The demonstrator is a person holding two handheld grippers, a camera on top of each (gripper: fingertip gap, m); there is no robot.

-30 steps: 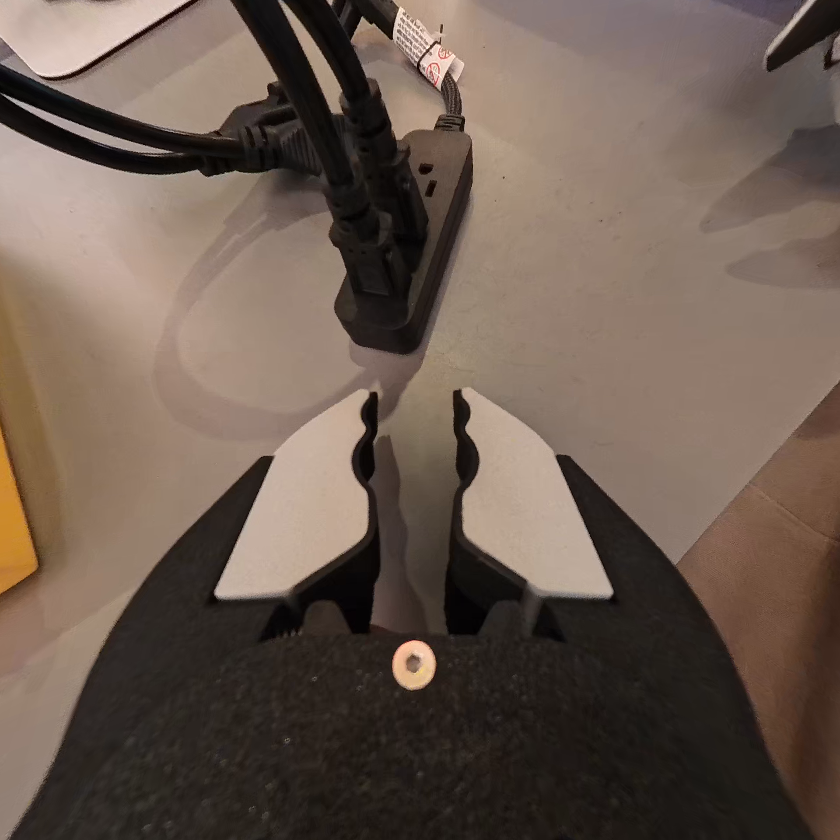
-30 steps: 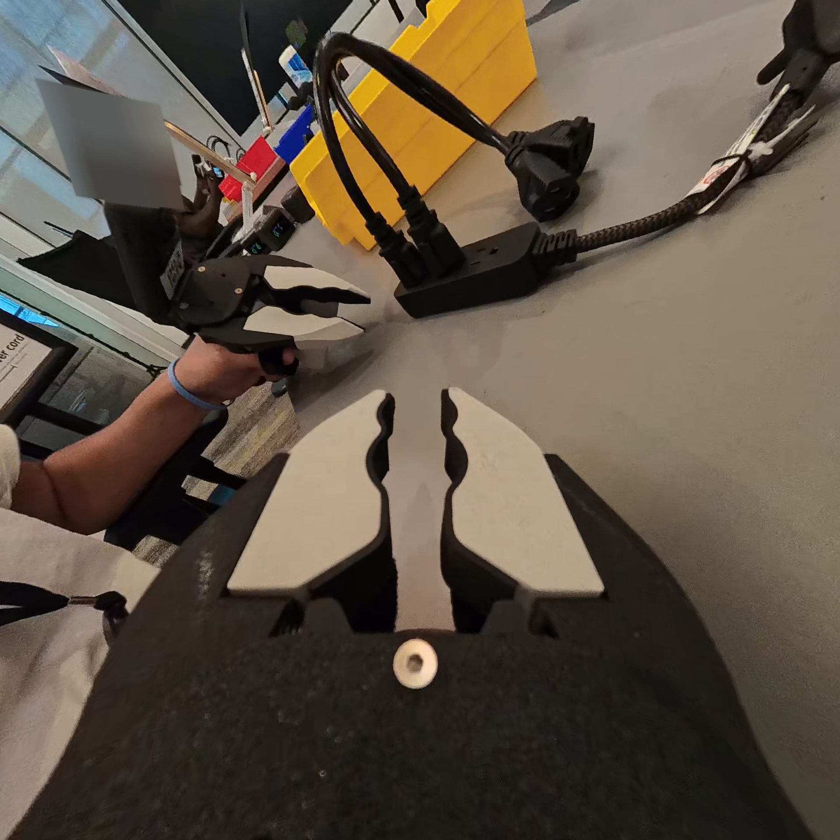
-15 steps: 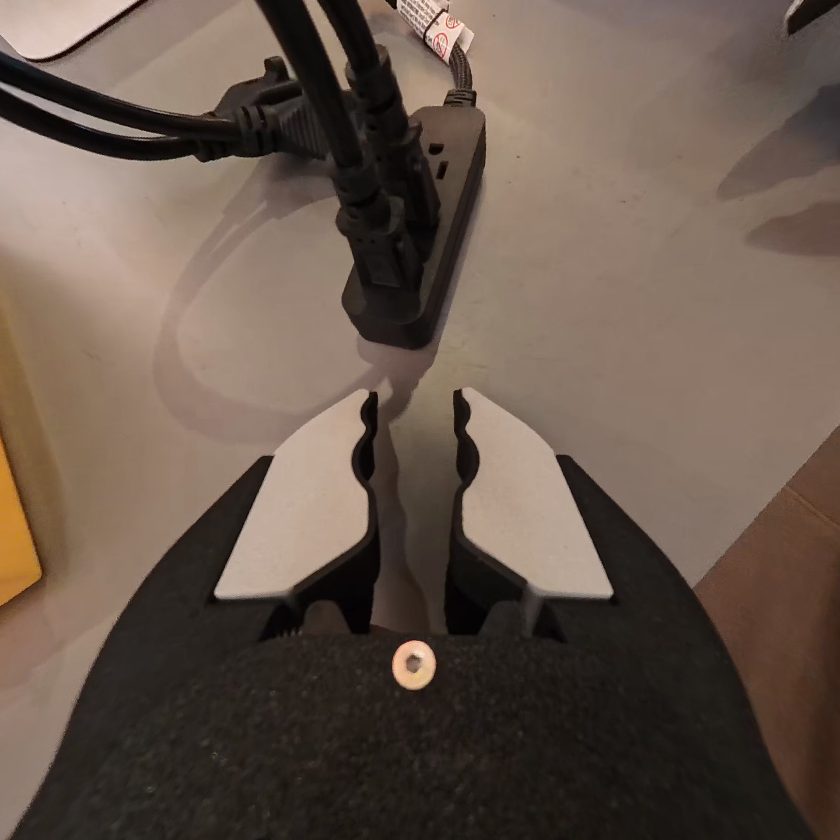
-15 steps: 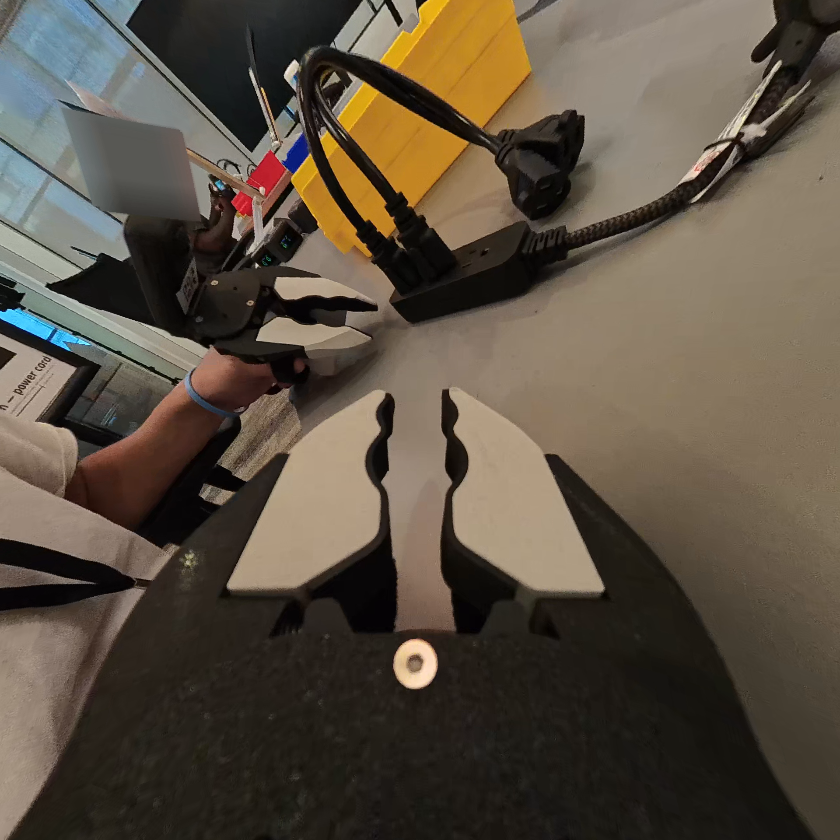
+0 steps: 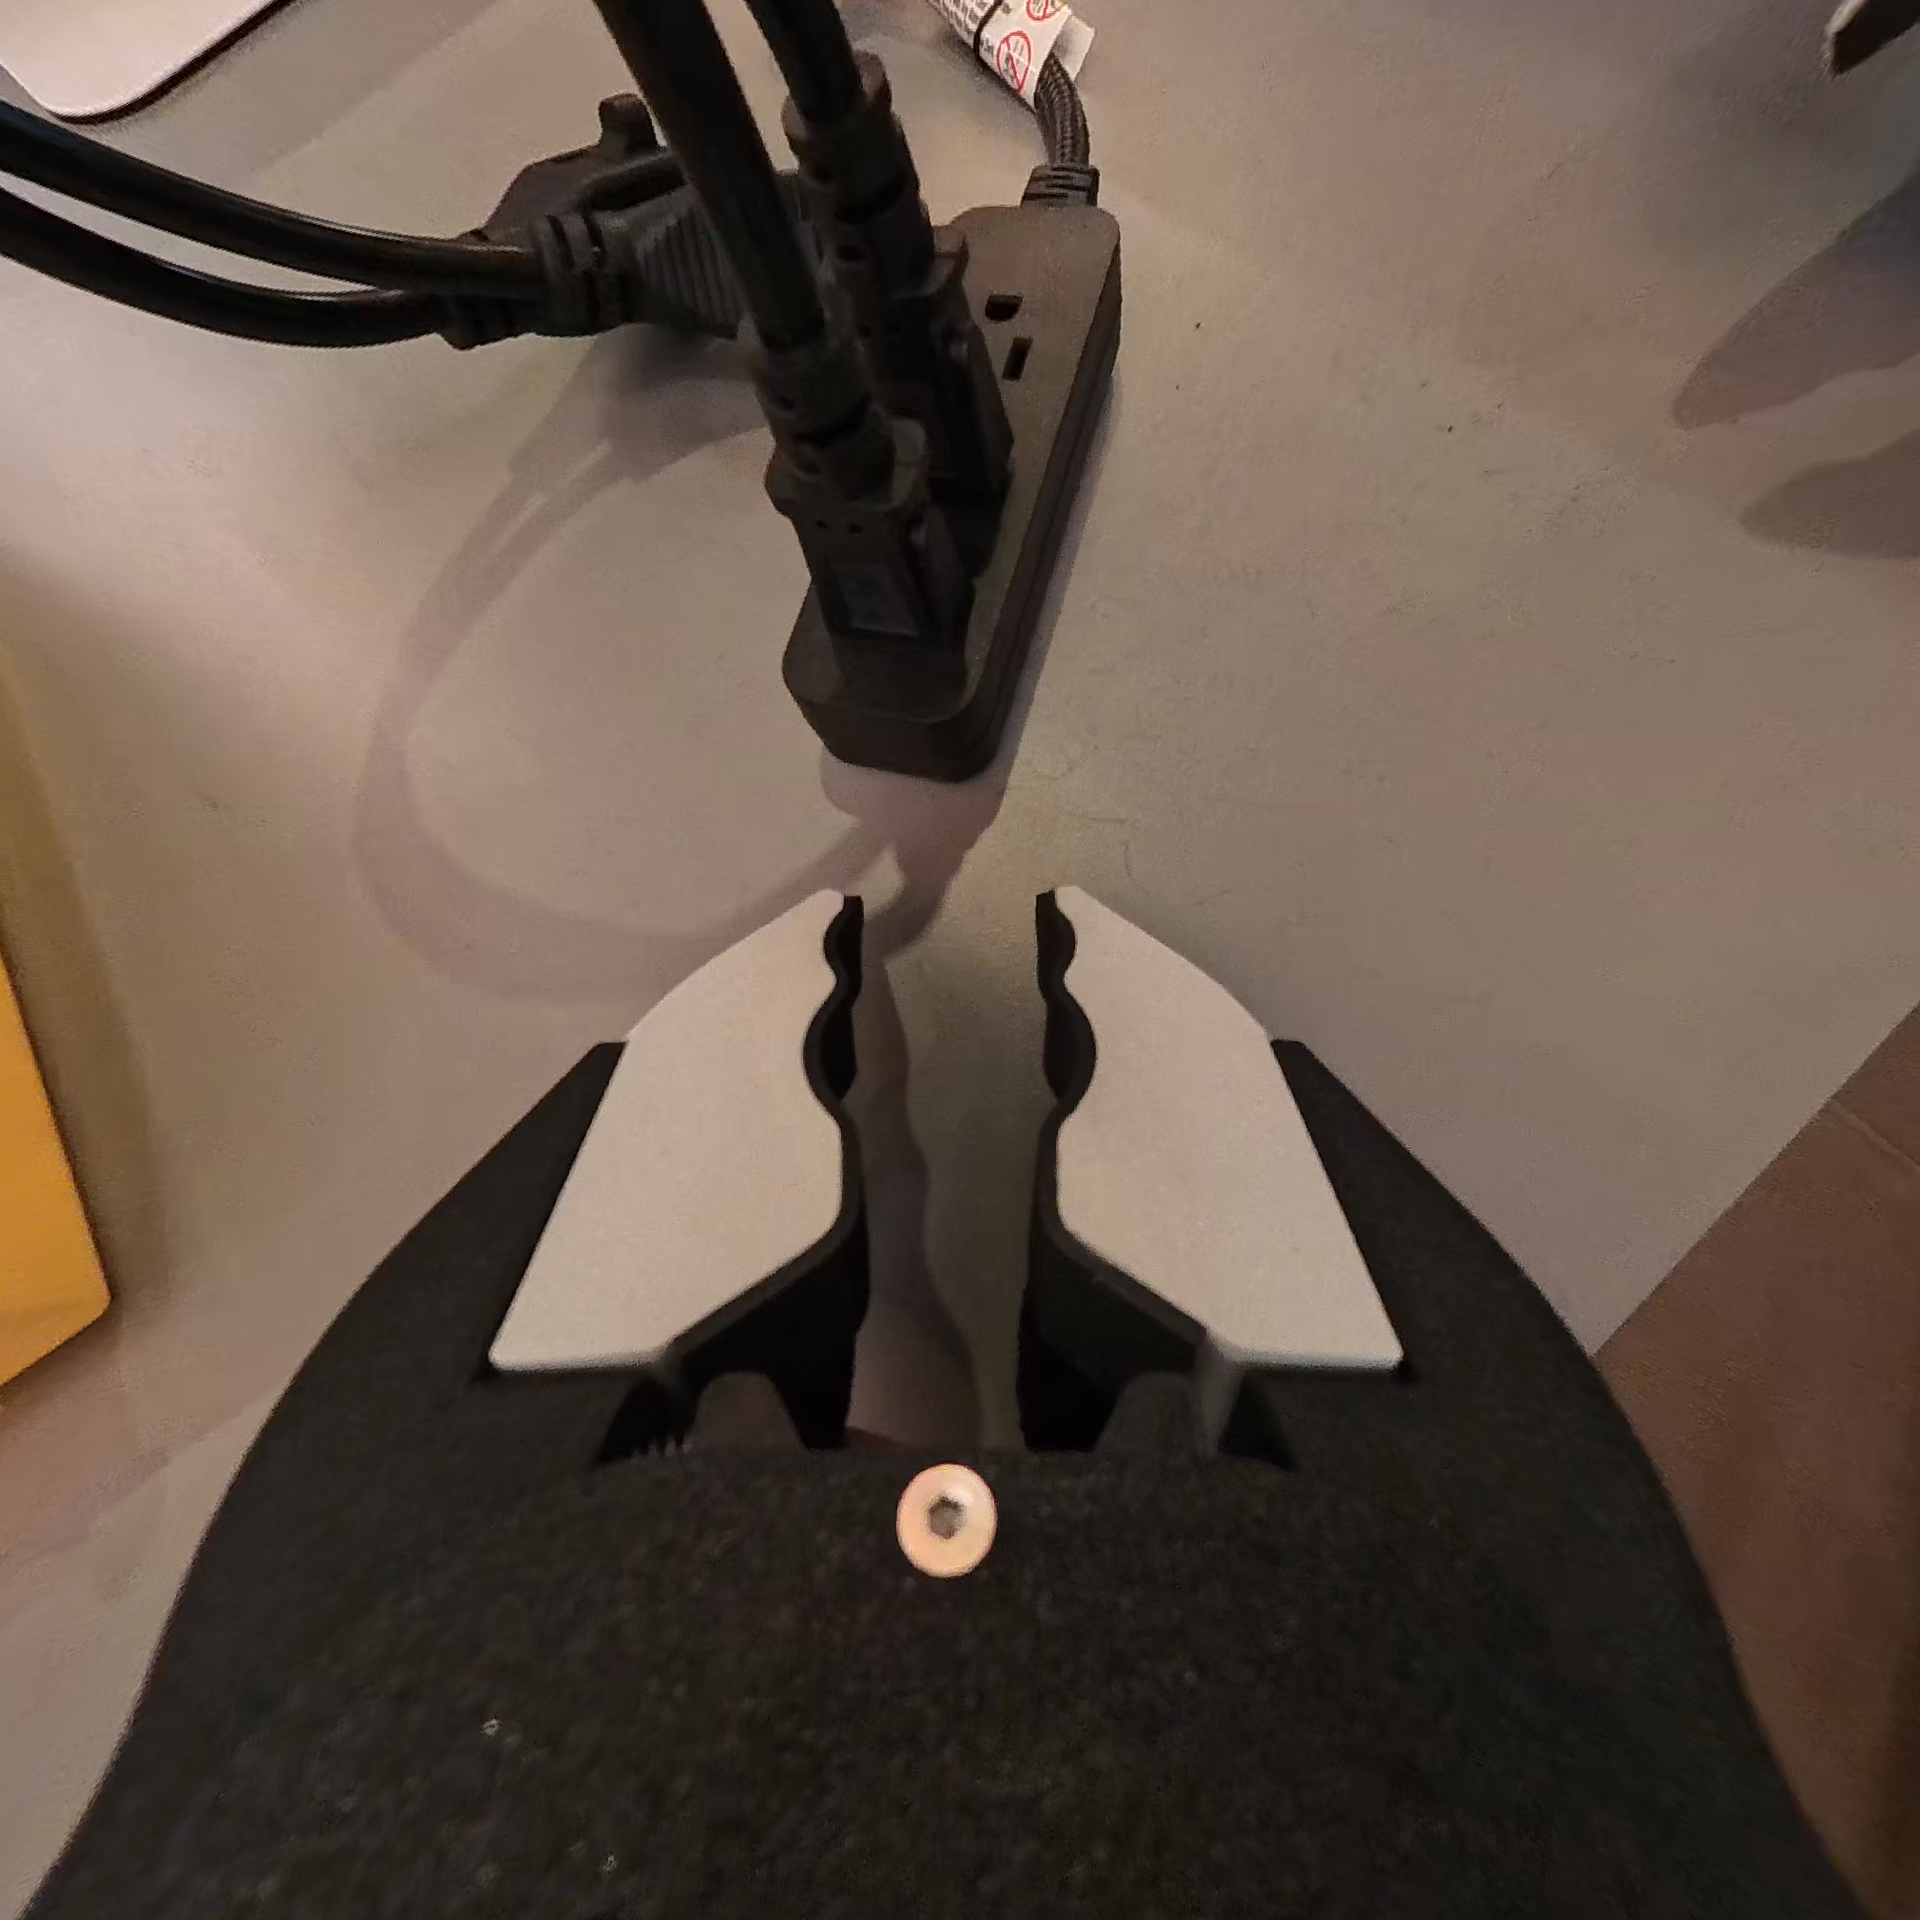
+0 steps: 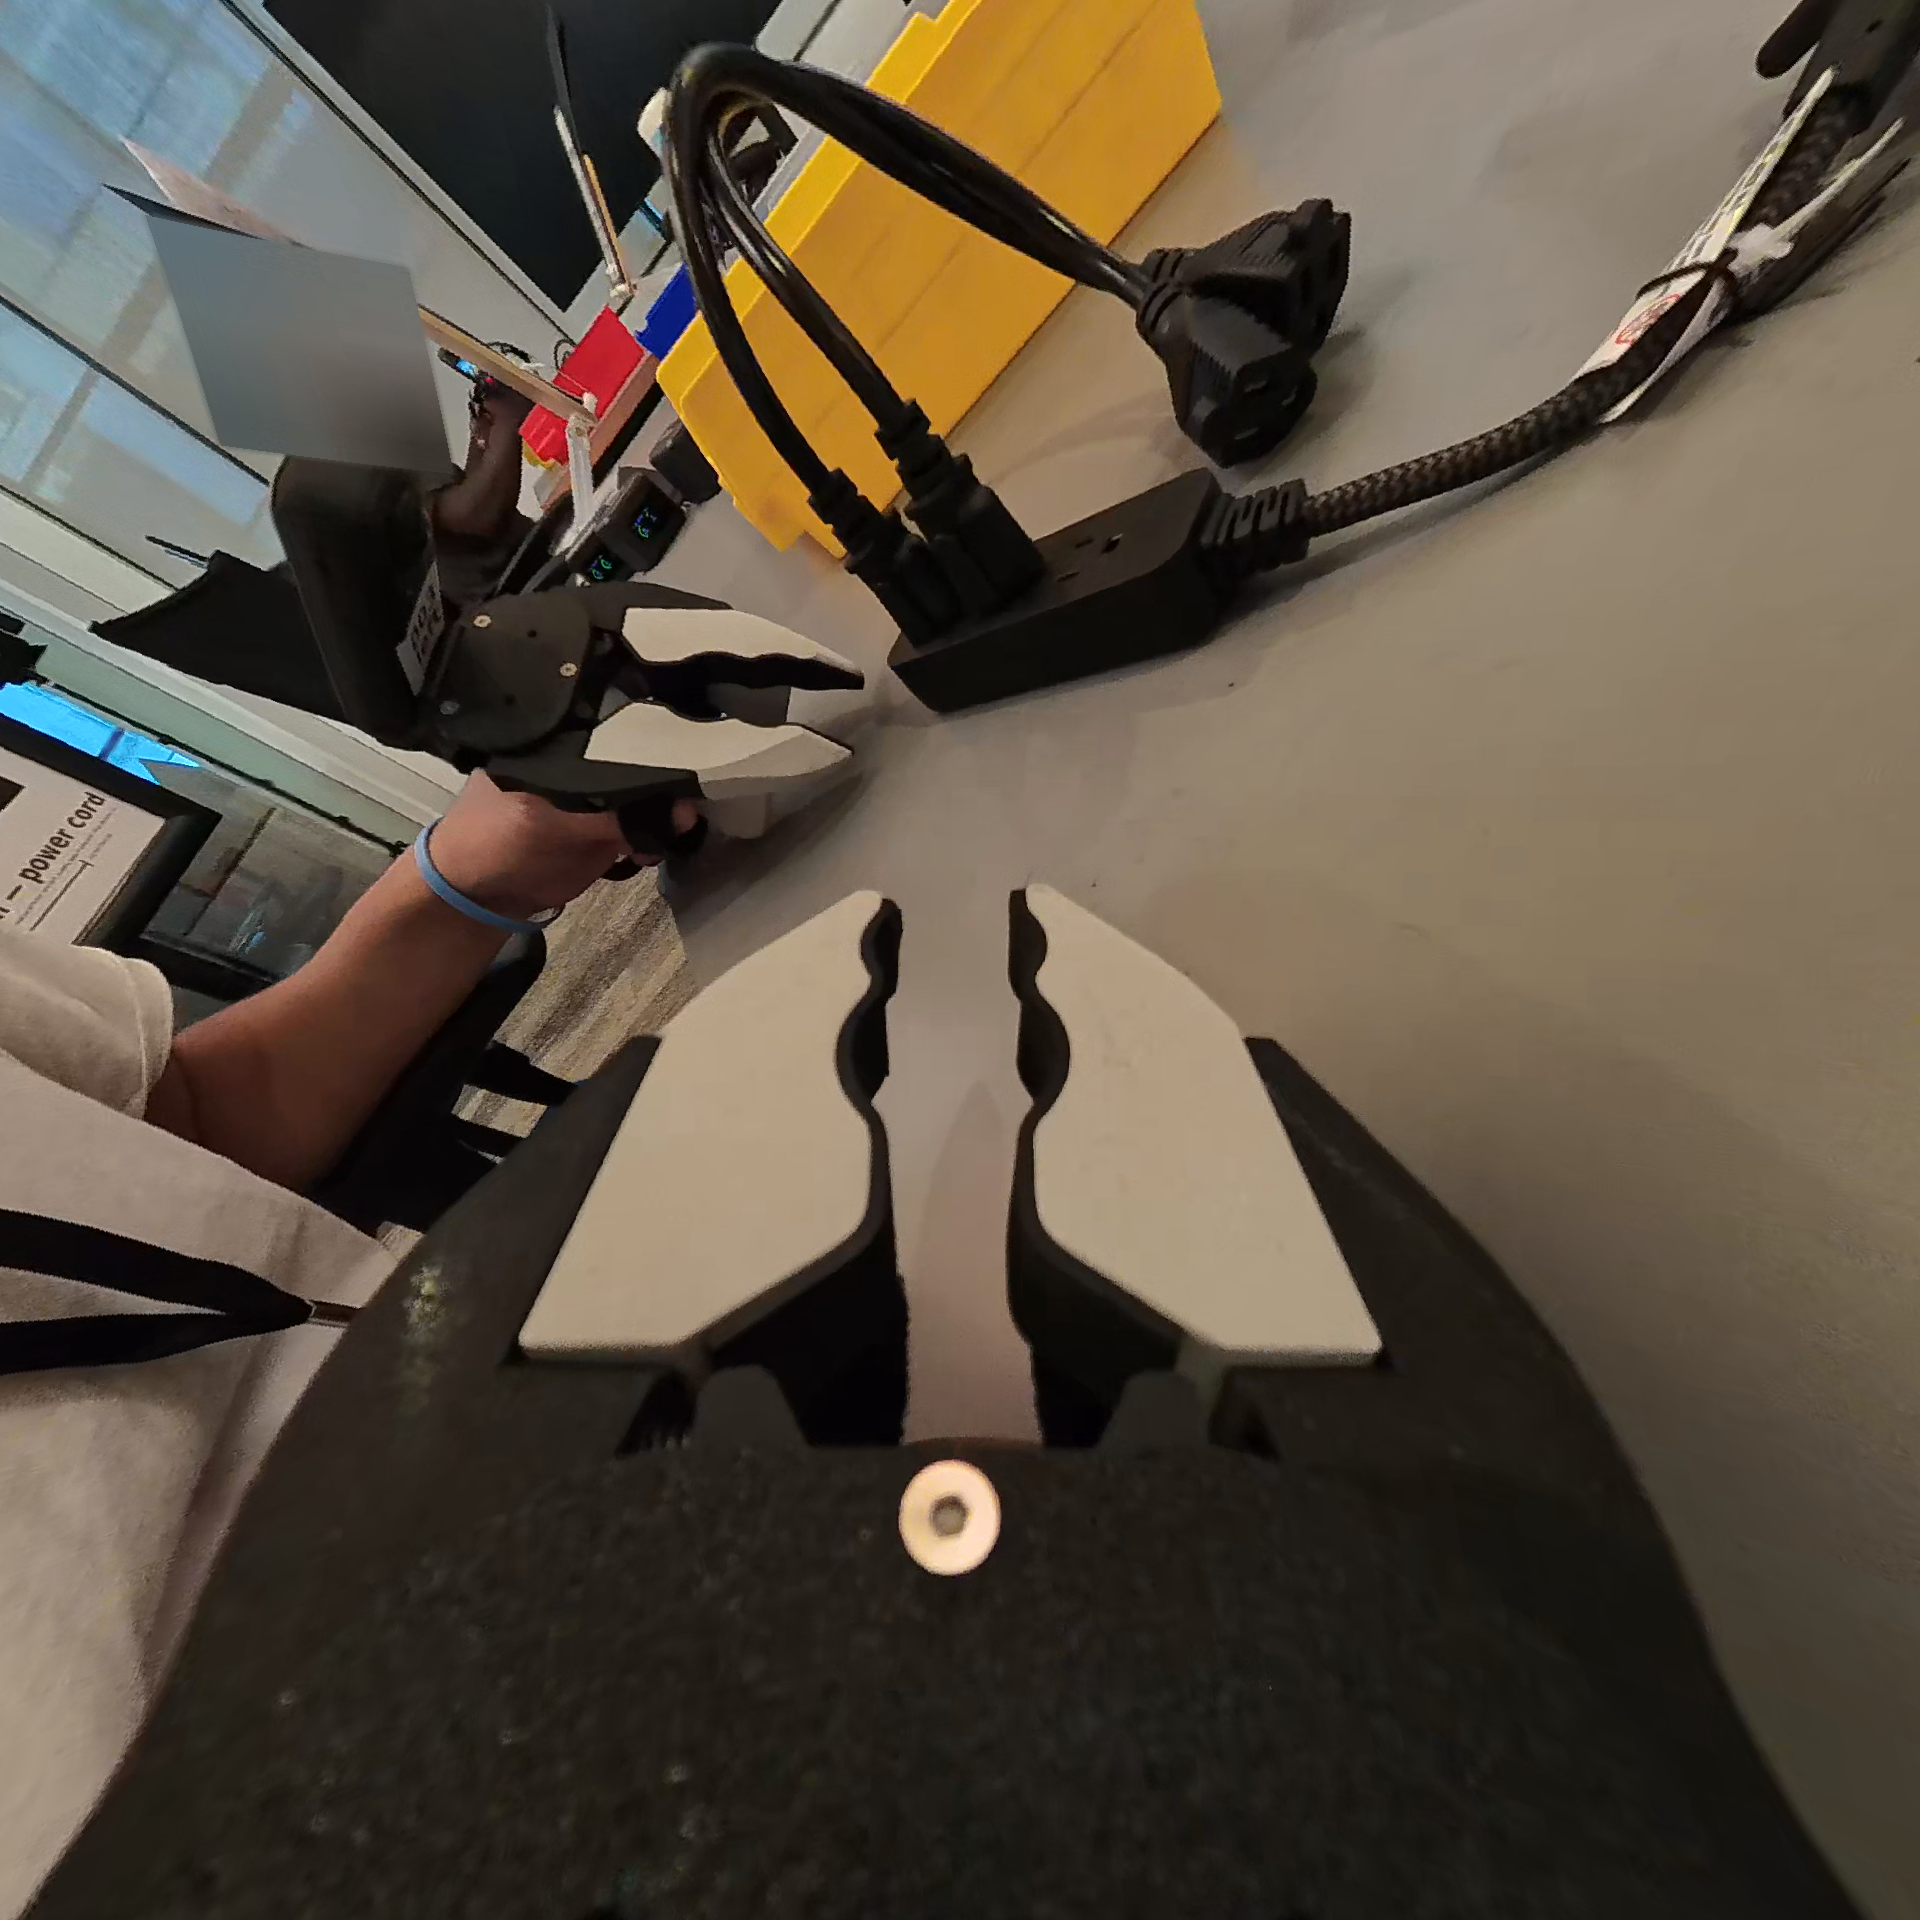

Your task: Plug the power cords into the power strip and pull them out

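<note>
A black power strip (image 5: 1039, 499) lies on the grey table (image 5: 1455, 779), its near end pointing at my left gripper (image 5: 945, 904). Two black plugs (image 5: 868, 540) stand in its sockets, and one socket at the far end is free. Their cords (image 5: 727, 125) arch up, and their socket ends (image 5: 613, 260) lie beside the strip. My left gripper is open and empty, a short way from the strip's near end. In the right wrist view, the strip (image 6: 1081, 613) is farther off, with the left gripper (image 6: 847, 717) at its end. My right gripper (image 6: 956, 904) is open and empty above the table.
The strip's braided cord (image 6: 1455, 457) with a white tag runs off to the right. A yellow bin (image 6: 987, 197) stands behind the strip and shows at the left edge in the left wrist view (image 5: 31, 1195). The table edge (image 5: 1714, 1247) is near on the right. A person's hand (image 6: 540, 842) holds the left gripper. About 20 cm separates my left fingertips from my right.
My left gripper has moved a little closer to the strip's near end and lined up with it. My right gripper has shifted slightly. Both stay open and empty.
</note>
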